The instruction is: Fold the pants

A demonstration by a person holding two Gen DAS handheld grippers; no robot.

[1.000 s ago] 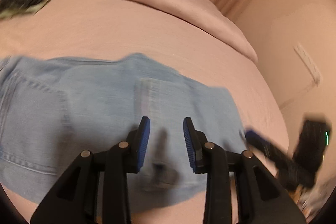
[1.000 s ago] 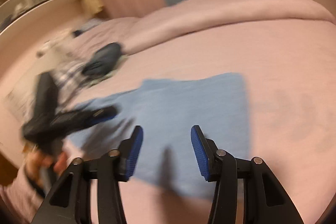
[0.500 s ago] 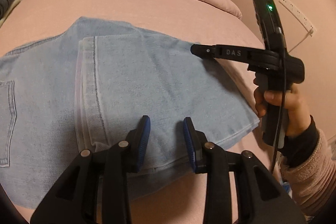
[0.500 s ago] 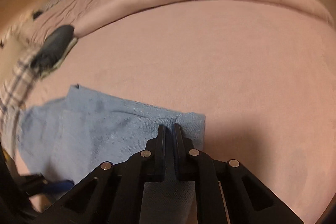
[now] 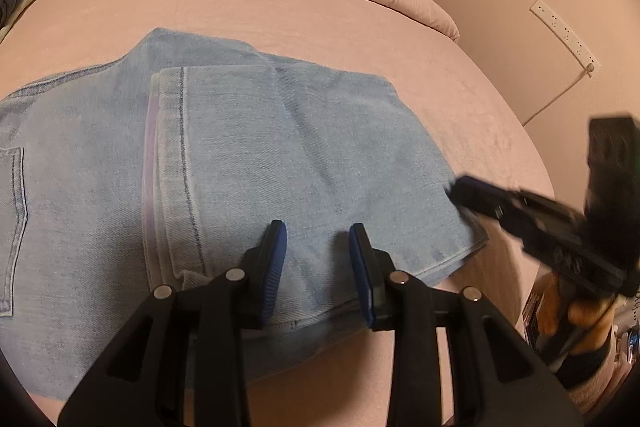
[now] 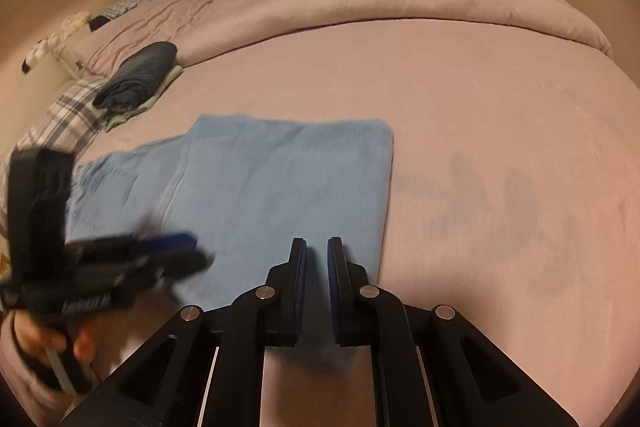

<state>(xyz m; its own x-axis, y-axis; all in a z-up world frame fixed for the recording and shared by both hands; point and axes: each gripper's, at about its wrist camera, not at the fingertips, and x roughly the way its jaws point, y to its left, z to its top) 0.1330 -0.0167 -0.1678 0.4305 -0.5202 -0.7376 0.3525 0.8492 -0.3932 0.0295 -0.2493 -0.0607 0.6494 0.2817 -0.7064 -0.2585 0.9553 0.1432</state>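
Pants (image 5: 248, 163): folded, flat on bed (image 5: 280, 11), frame centre | Left hand-held gripper (image 5: 317, 259): level above near edge, fingers apart, empty | Right hand-held gripper (image 6: 317, 259): low centre, fingers narrowly parted, empty; blurred at right of left view.

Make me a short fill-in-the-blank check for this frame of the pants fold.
1. The jeans lie on a ____ bed.
2. The left gripper has its jaws ____.
3. The right gripper holds ____.
4. A dark folded garment lies ____ the jeans, not touching them.

Missing words: pink; open; nothing; beyond
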